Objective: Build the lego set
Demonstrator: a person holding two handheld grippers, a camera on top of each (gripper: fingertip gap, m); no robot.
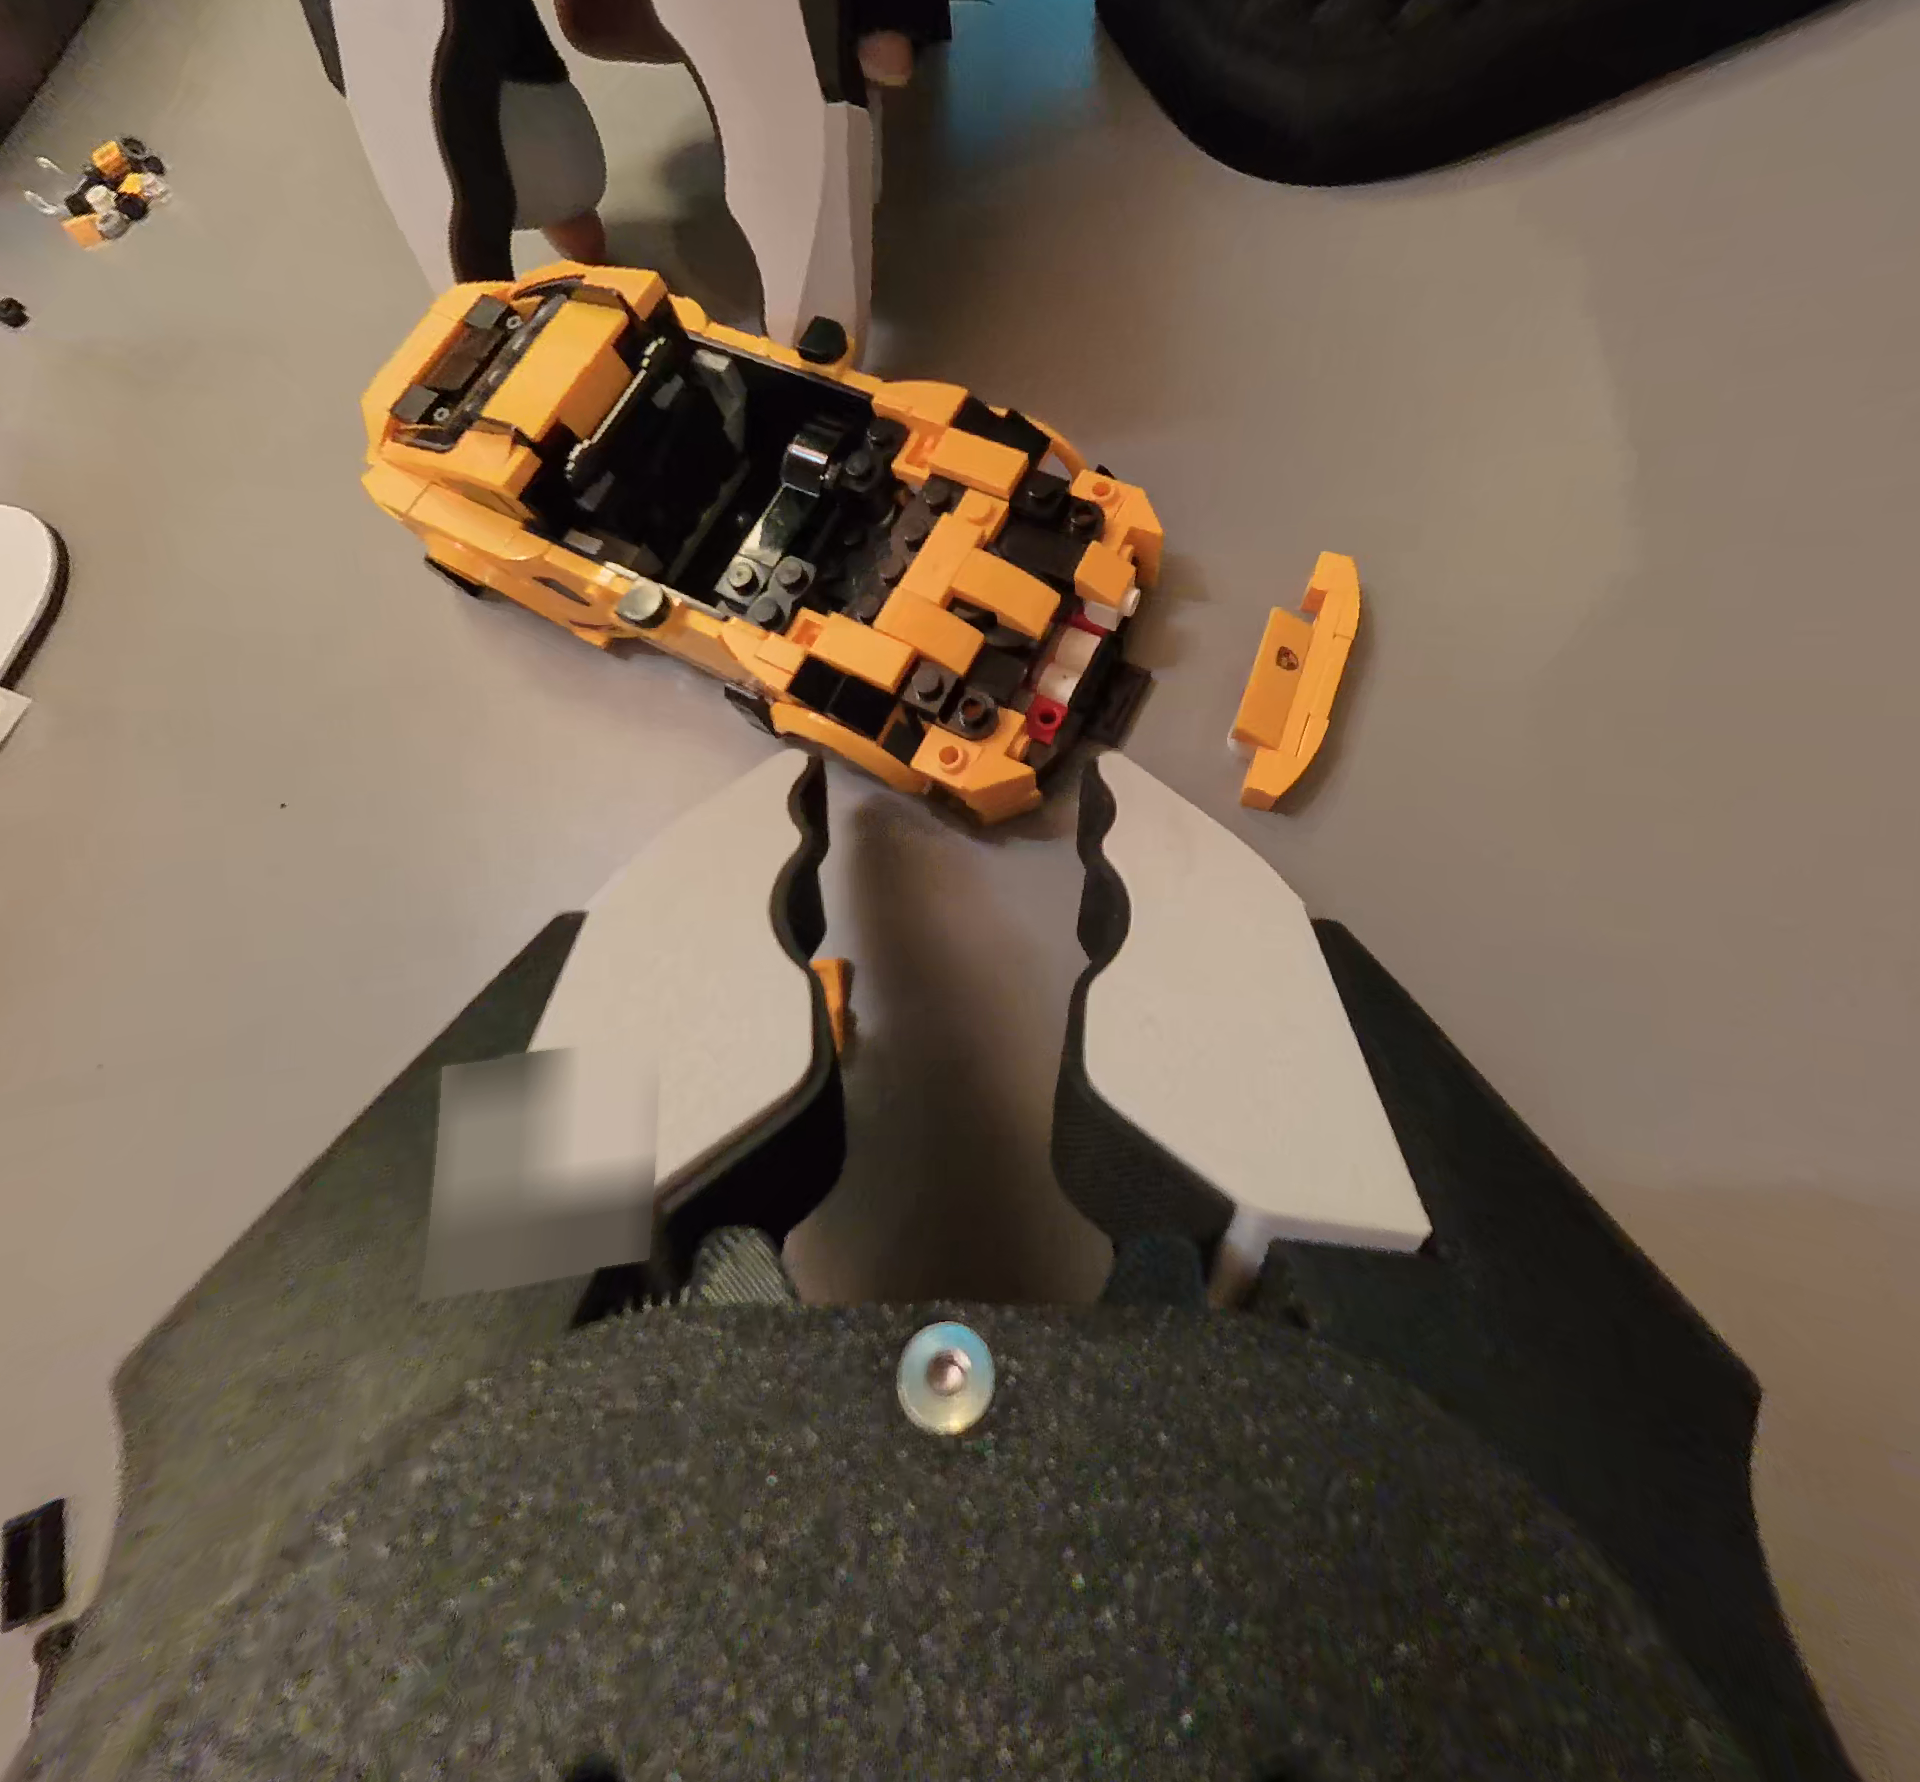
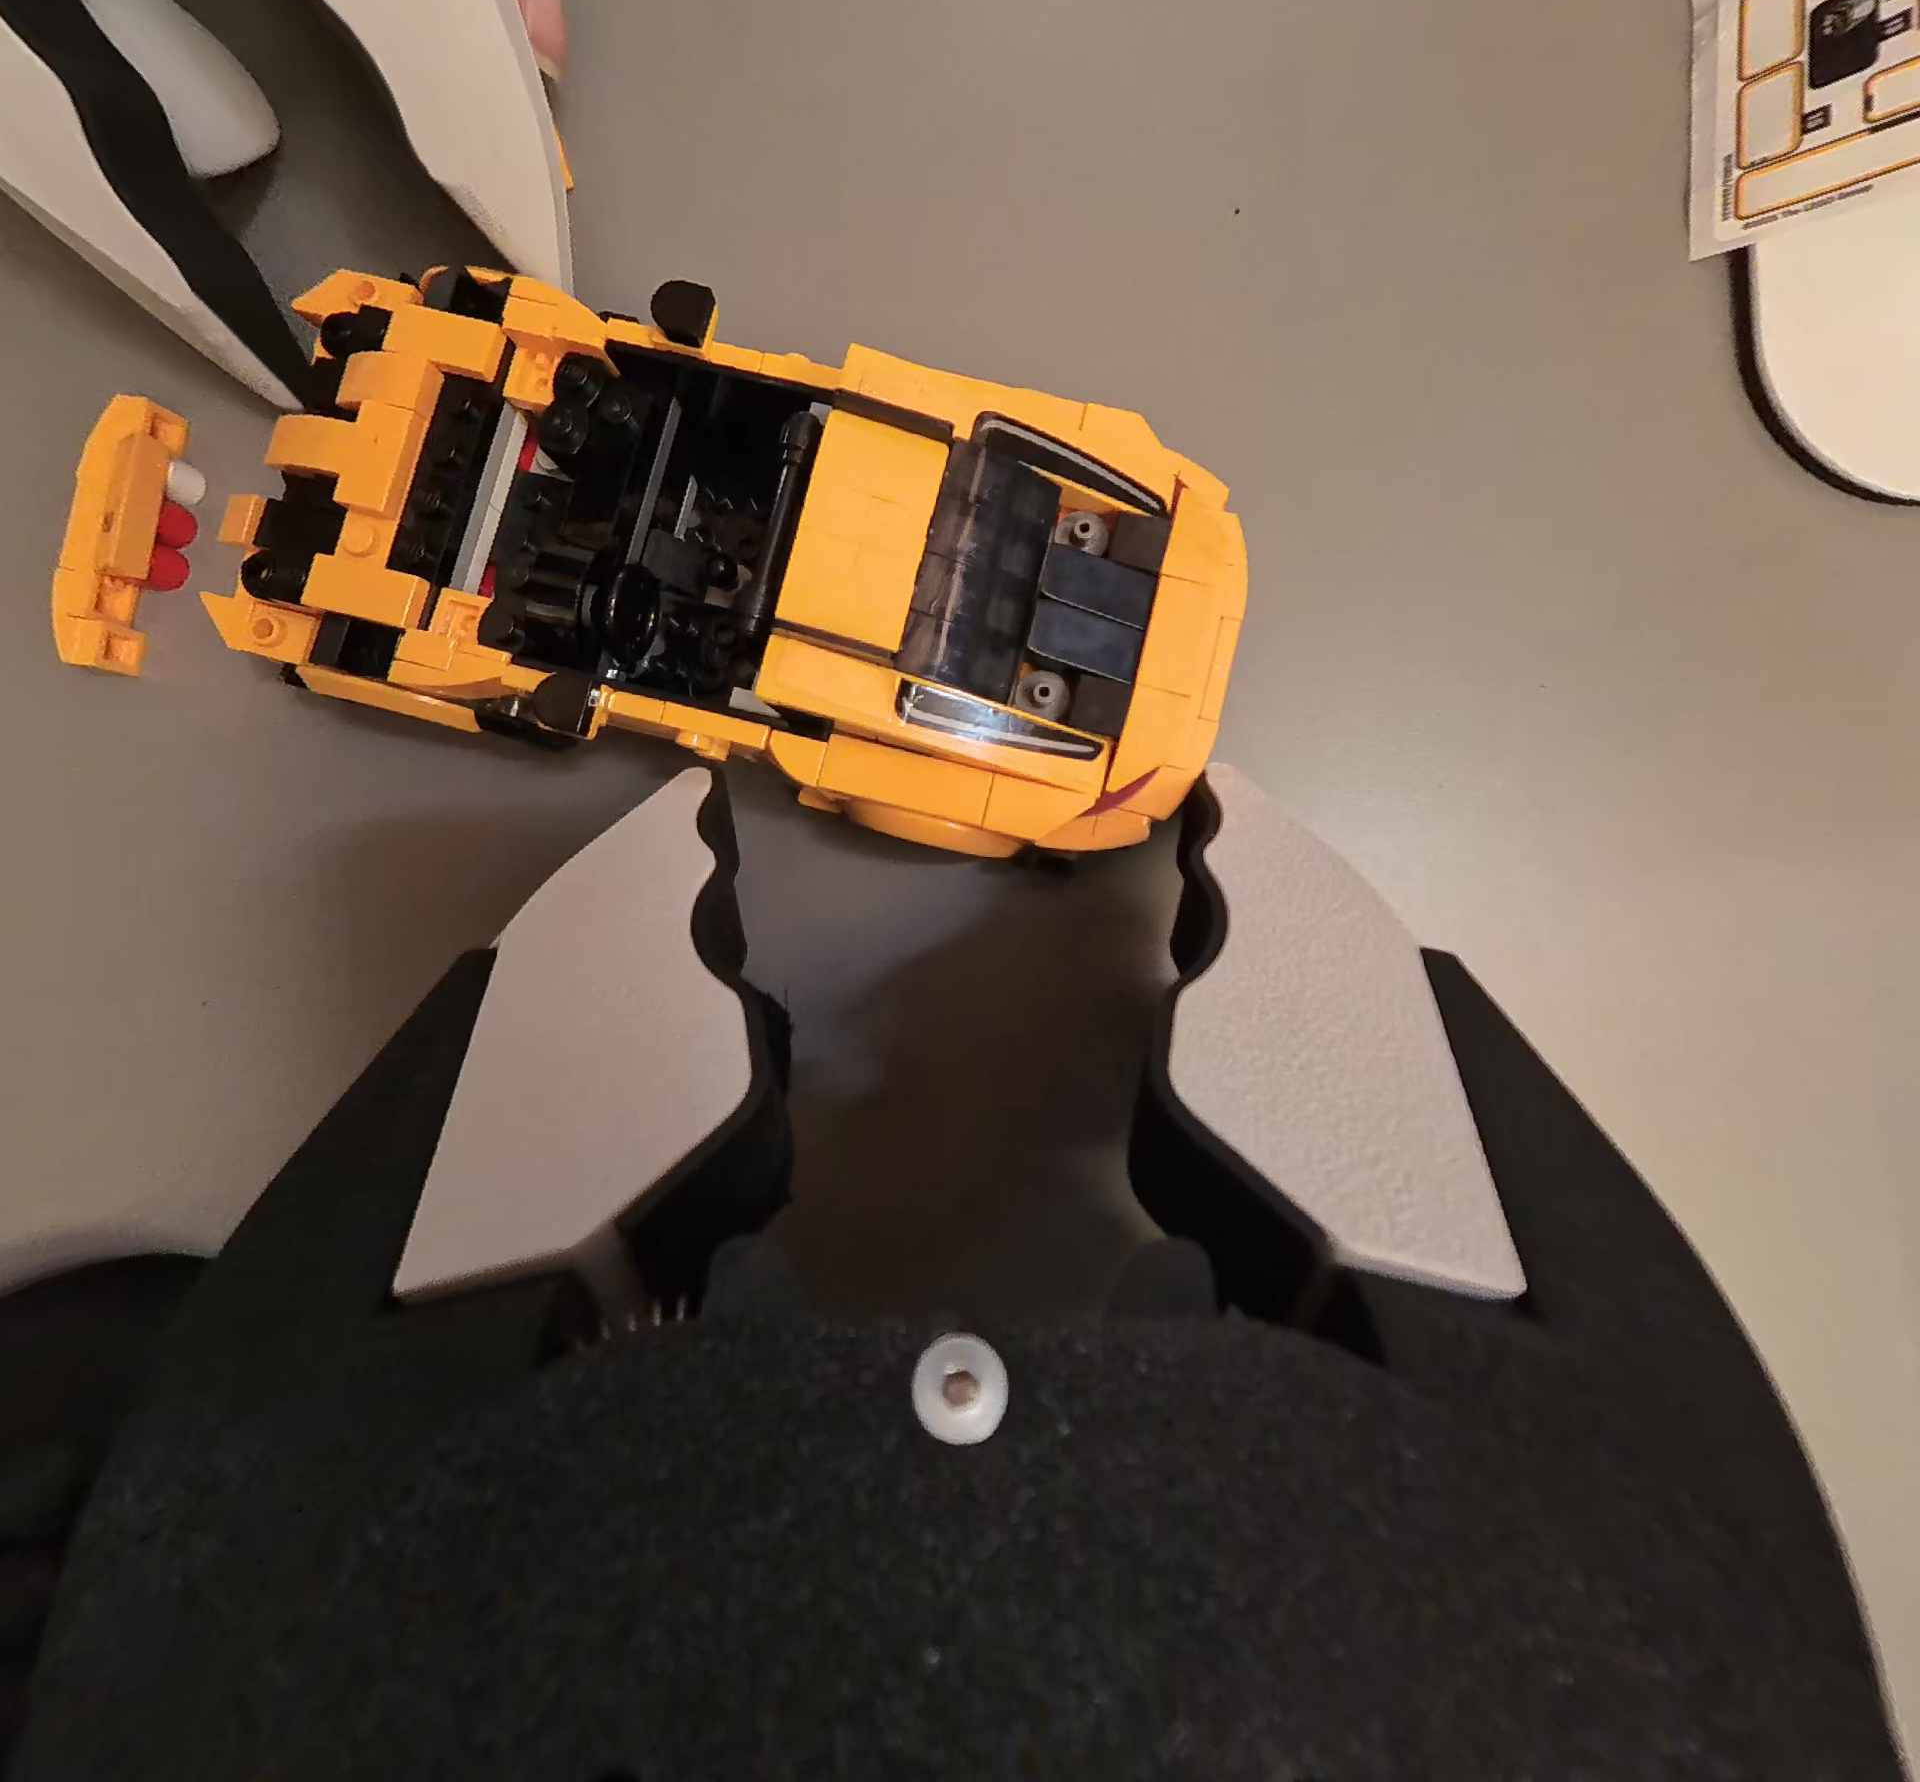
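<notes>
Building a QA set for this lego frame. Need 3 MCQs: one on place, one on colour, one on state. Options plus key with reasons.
1. Where is the loose orange bumper piece relative to the lego car?
A. Clipped onto the car
B. On the table just off the car's stud-covered end, apart from it
C. Held in a gripper

2. What are the car's main colours?
A. Orange and black
B. Blue and white
C. Green and grey

3. What state is the right gripper in?
A. Shut on the car
B. Shut on a brick
C. Open, fingers spread beside the car's side

Key: B, a strip of bare grey table shows between the piece and the car in both views; A, orange body panels around a black interior; C, the right wrist view shows a wide gap between its fingers with nothing clamped.
</notes>
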